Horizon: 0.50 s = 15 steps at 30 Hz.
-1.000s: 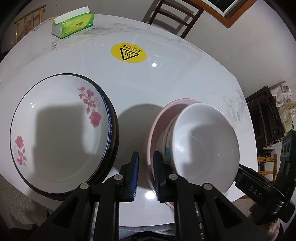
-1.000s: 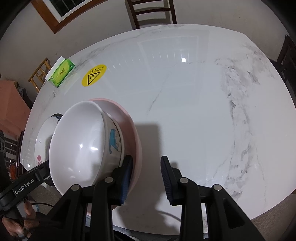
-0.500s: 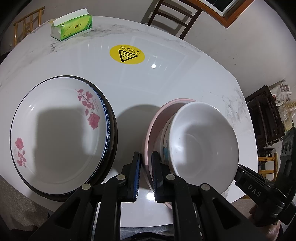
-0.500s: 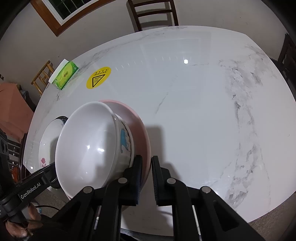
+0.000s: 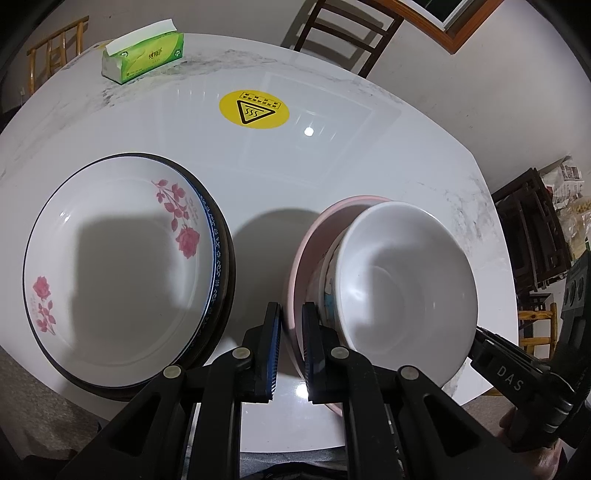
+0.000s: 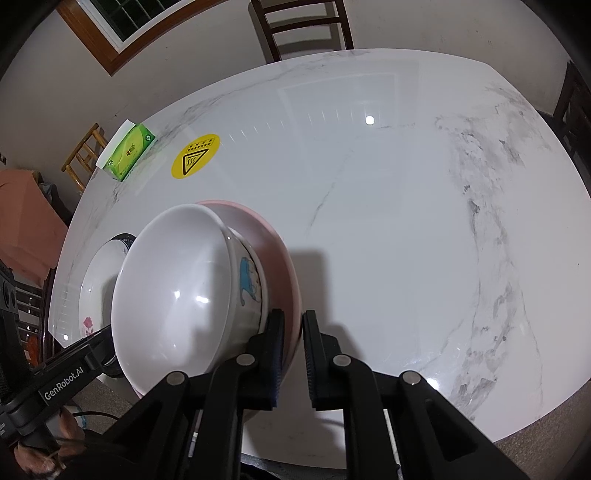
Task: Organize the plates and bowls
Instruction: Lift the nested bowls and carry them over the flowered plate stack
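Note:
A stack of bowls sits near the table's front edge: a white bowl [image 5: 402,291] on top, a cartoon-printed bowl [image 6: 251,288] under it, and a pink bowl [image 5: 314,236] at the bottom. My left gripper [image 5: 291,347] is shut on the pink bowl's left rim. My right gripper [image 6: 293,354] is shut on the pink bowl's right rim [image 6: 284,266]. A stack of plates, topped by a white rose-patterned plate [image 5: 118,266], lies to the left of the bowls.
The round white marble table [image 6: 388,184] carries a yellow warning sticker [image 5: 254,109] and a green tissue box [image 5: 144,55] at the far left. Wooden chairs [image 6: 301,26] stand behind the table. The table's front edge is right below the bowls.
Both grippers closed onto the pink bowl's rim, the right one from wide open. The bowl stack has risen slightly.

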Available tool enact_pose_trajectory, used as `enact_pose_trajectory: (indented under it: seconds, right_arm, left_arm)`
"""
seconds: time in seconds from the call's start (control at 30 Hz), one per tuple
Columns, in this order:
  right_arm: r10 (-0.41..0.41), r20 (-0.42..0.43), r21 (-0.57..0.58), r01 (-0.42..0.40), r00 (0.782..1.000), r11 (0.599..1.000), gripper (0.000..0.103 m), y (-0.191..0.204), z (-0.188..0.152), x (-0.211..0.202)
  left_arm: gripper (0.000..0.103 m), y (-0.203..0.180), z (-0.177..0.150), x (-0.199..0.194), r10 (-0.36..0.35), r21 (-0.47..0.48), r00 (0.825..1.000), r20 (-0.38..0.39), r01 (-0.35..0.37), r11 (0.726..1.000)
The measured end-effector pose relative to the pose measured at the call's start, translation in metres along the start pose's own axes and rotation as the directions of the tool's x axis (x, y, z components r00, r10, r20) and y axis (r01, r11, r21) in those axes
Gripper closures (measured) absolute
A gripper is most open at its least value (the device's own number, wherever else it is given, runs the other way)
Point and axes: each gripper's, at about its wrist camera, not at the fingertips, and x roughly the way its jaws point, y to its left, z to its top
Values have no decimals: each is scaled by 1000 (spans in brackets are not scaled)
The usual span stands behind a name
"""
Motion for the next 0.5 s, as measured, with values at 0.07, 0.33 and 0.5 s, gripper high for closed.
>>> enact_pose_trajectory:
  seconds: [0.07, 0.33, 0.5]
  right_arm:
    - [-1, -1, 1, 1, 1000, 1000, 92, 0, 0, 0]
    - [-14, 0, -13, 14, 1000, 1000, 92, 3, -2, 0]
    - [-13, 9, -11, 13, 1000, 1000, 92, 3, -1, -3]
  left_arm:
    - [96, 0, 0, 0, 0, 0, 1000, 1, 0, 1000]
    - [96, -2, 1, -2, 8, 7, 1000, 11, -8, 1000]
    - [96, -1, 1, -4, 7, 12, 1000, 14, -7, 1000]
